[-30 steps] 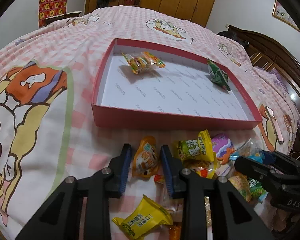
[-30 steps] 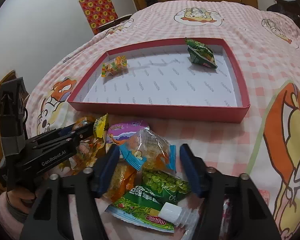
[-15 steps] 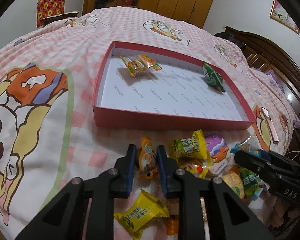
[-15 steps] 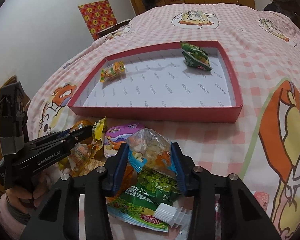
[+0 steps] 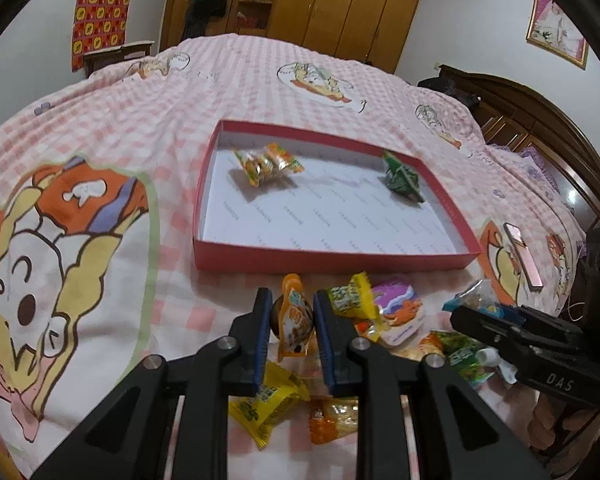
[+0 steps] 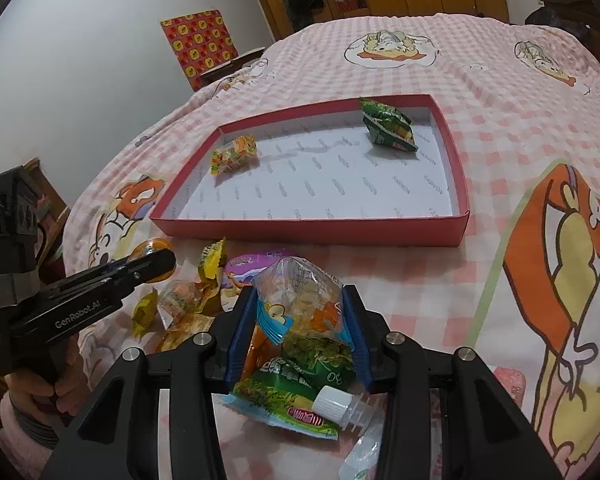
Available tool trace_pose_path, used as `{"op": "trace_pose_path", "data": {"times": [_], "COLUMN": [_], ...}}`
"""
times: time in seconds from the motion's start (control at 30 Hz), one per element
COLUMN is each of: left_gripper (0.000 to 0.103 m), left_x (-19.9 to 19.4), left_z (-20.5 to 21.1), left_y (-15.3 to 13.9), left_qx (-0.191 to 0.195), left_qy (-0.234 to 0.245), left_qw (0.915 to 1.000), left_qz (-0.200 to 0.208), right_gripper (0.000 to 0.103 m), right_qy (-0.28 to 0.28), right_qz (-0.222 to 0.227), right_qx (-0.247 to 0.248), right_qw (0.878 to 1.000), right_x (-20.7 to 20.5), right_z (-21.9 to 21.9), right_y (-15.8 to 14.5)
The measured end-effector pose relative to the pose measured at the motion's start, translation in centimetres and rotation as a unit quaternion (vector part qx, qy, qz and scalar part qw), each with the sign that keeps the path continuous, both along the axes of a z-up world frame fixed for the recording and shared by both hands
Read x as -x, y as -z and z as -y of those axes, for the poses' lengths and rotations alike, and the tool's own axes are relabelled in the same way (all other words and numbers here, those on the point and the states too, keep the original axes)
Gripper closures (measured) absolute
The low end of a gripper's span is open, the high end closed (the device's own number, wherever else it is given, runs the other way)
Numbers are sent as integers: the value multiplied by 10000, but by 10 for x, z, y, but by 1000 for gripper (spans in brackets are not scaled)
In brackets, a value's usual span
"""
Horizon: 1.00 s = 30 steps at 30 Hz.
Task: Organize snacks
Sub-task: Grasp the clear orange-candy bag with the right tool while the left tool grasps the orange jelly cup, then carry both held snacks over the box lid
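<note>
Both grips are on: left gripper (image 5: 289, 322) pinches the orange foil snack pouch (image 5: 295, 320), right gripper (image 6: 300, 320) clamps the clear crinkly snack bag (image 6: 300, 300), seemingly lifted. Next, carry both into the shallow red cardboard box (image 6: 312, 226)

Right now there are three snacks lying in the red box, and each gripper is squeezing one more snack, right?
Not three. The red box holds only two snacks: an orange-yellow candy packet near one far corner and a green packet near the other, as the right wrist view shows. The rest is right: left gripper and right gripper each squeeze a snack.
</note>
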<state>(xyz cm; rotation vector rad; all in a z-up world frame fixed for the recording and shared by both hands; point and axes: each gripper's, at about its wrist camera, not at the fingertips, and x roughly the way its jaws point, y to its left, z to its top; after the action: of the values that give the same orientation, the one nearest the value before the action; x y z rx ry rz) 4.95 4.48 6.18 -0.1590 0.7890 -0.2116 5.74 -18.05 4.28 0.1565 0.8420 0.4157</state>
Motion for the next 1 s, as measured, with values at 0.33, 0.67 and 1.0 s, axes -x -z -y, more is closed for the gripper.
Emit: {"op": "trace_pose_path", "data": {"times": [0.33, 0.67, 1.0], "left_gripper": [81, 81, 81], "left_x": [-6, -32, -48], "left_z": [0, 1, 4], "left_y": [-15, -28, -32], "left_qx": [-80, -228, -316], "left_qy": [-15, -21, 3], "left_qw": [9999, 9995, 9993], "left_qz": [123, 214, 219], "right_gripper": [59, 60, 60], "right_qy": [-64, -104, -31], "right_qz": [108, 219, 248], "right_qx": [-94, 81, 208], "right_qw": [9999, 9997, 9995], "right_x": [6, 2, -8], "right_z": [3, 5, 11], "right_y": [-13, -29, -34]}}
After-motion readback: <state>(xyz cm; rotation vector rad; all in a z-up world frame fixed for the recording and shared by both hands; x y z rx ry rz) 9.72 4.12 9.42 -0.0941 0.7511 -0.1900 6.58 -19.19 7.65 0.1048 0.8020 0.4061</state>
